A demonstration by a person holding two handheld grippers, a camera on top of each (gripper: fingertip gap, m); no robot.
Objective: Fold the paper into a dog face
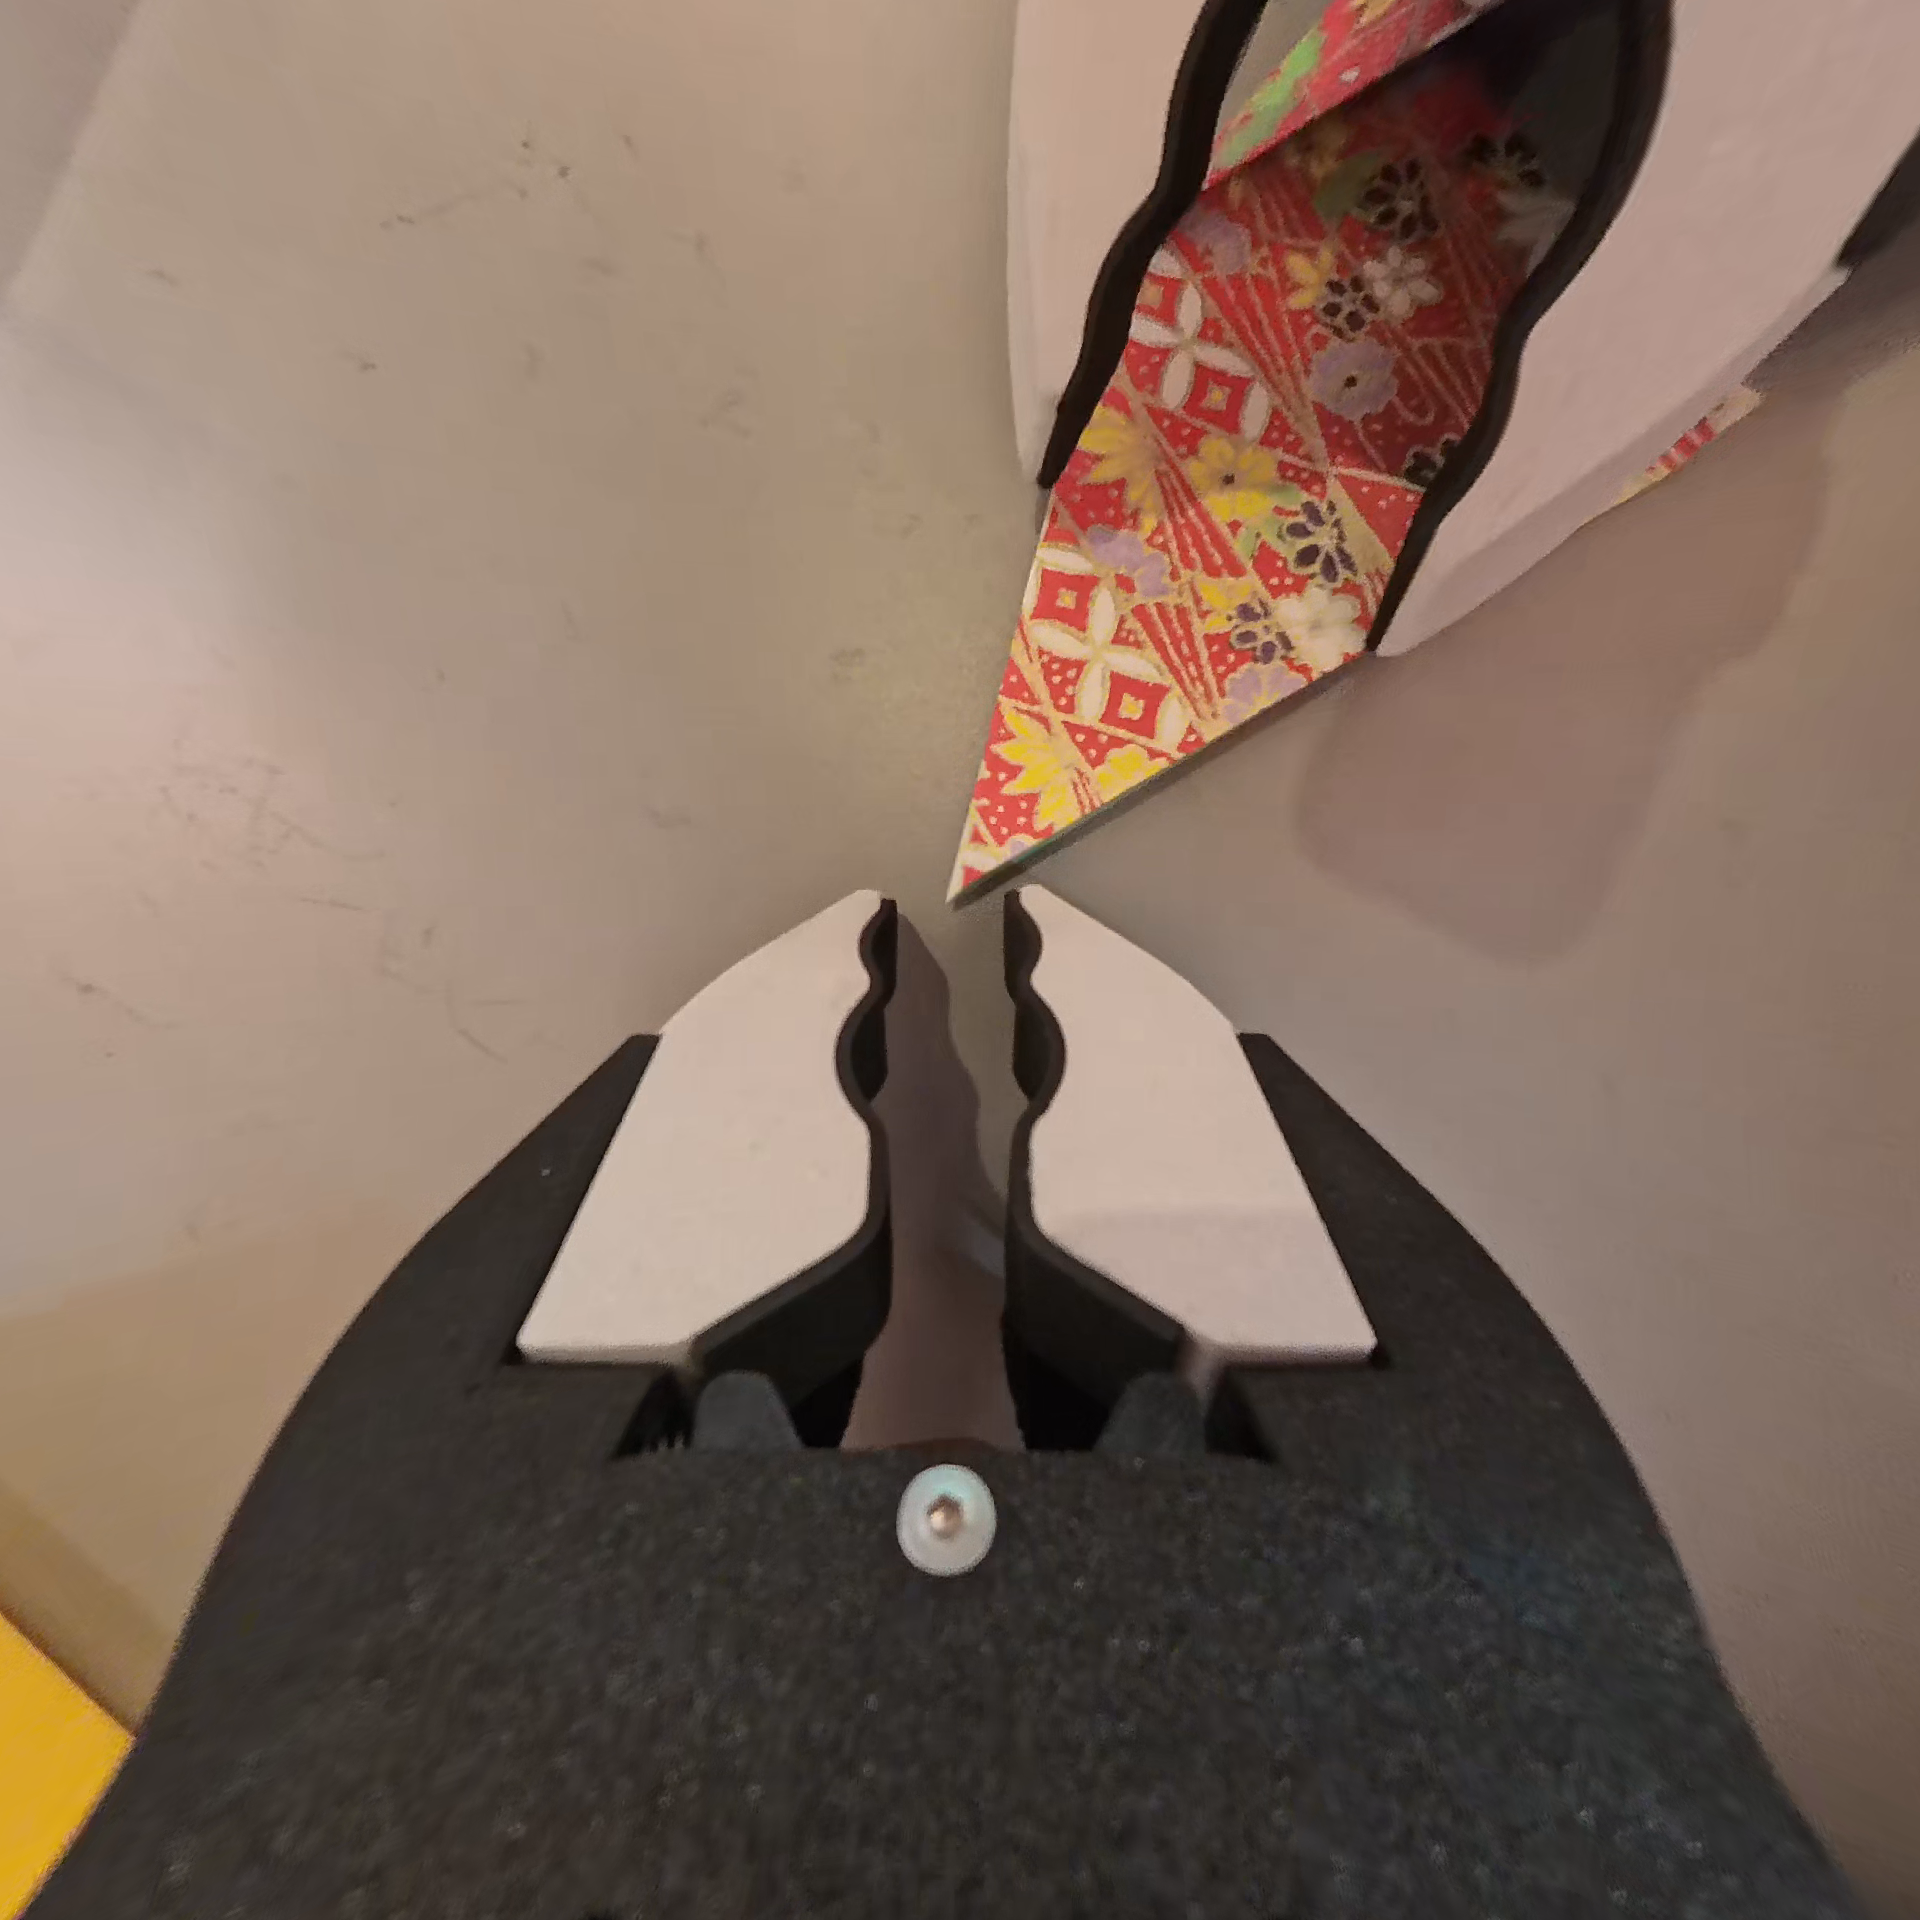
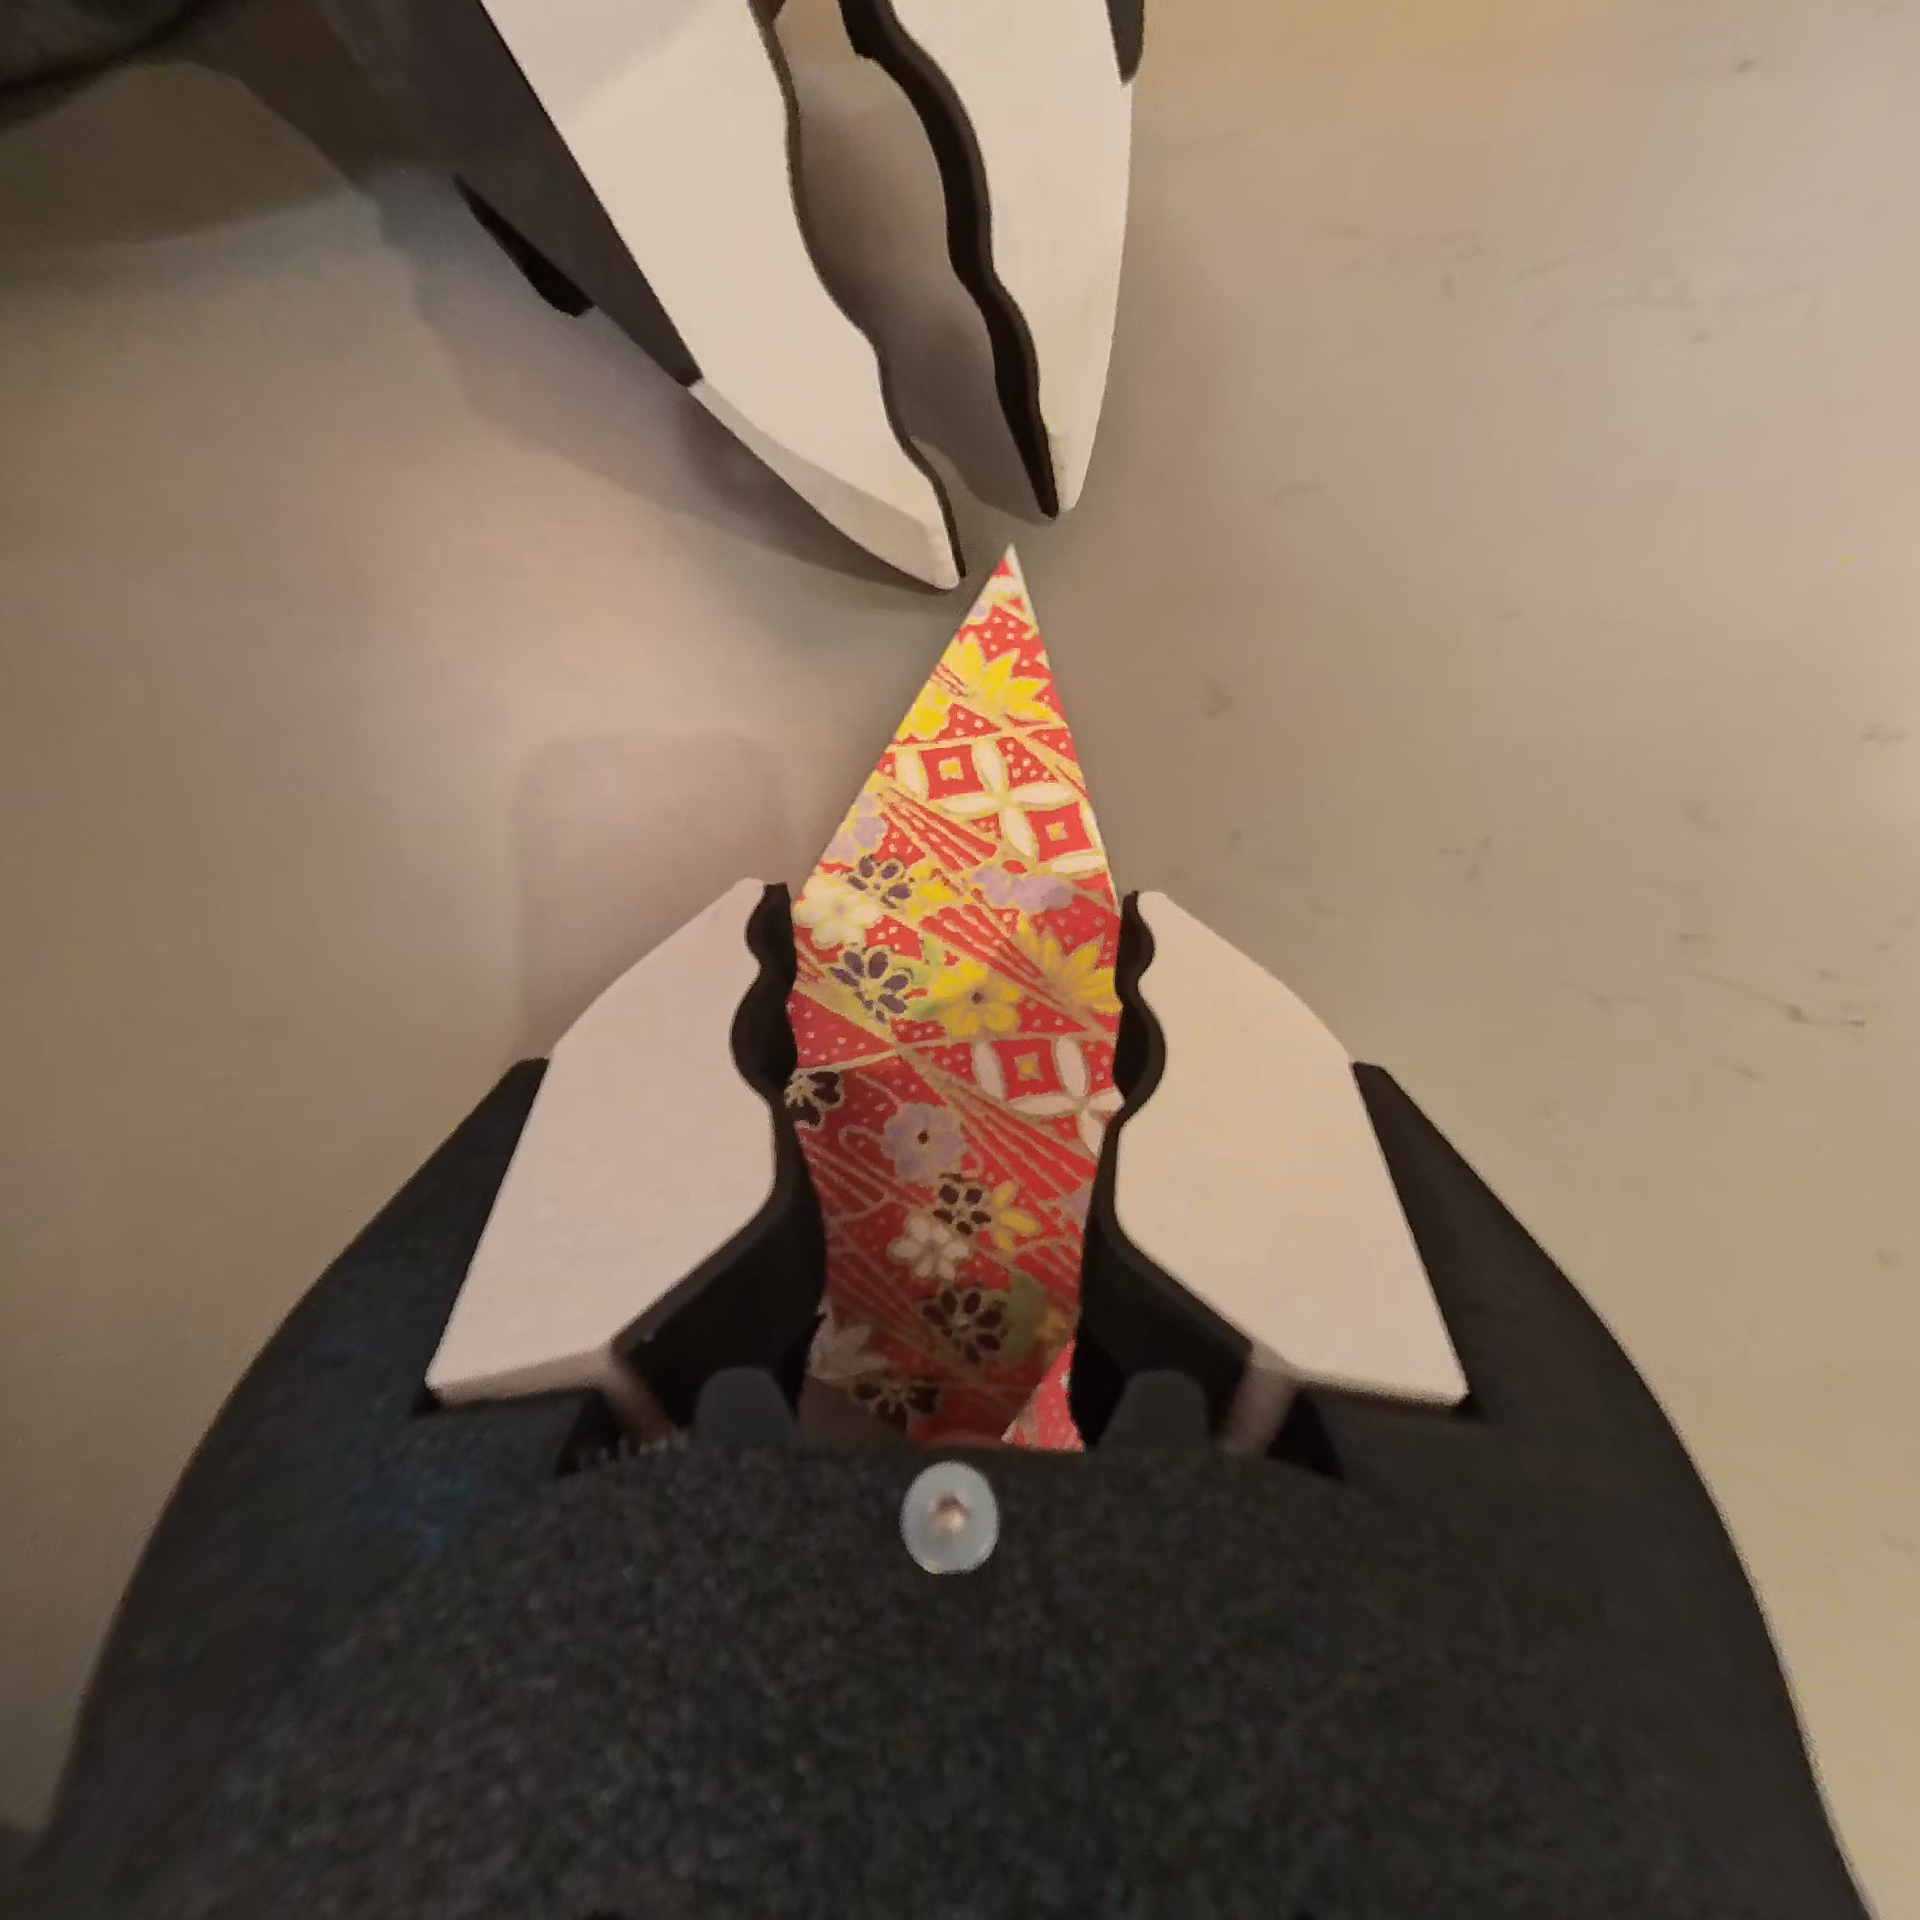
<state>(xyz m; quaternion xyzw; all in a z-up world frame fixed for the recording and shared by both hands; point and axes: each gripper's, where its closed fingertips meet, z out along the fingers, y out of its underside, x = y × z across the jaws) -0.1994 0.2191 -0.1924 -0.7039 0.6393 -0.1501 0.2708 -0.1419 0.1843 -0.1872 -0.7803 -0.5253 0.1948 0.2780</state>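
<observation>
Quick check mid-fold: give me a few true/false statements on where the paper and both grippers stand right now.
1. The paper lies between the fingers of the right gripper. True.
2. The left gripper is clamped on the paper's tip. False: its jaws stand slightly apart with nothing between them, and the tip lies just ahead of them.
3. The paper is plain white. False: it is red with a floral pattern.
4. The paper tapers to a point toward the left gripper. True.
5. The table is pale and scuffed. True.

Scuffed beige tabletop; folded patterned paper flat on it
</observation>
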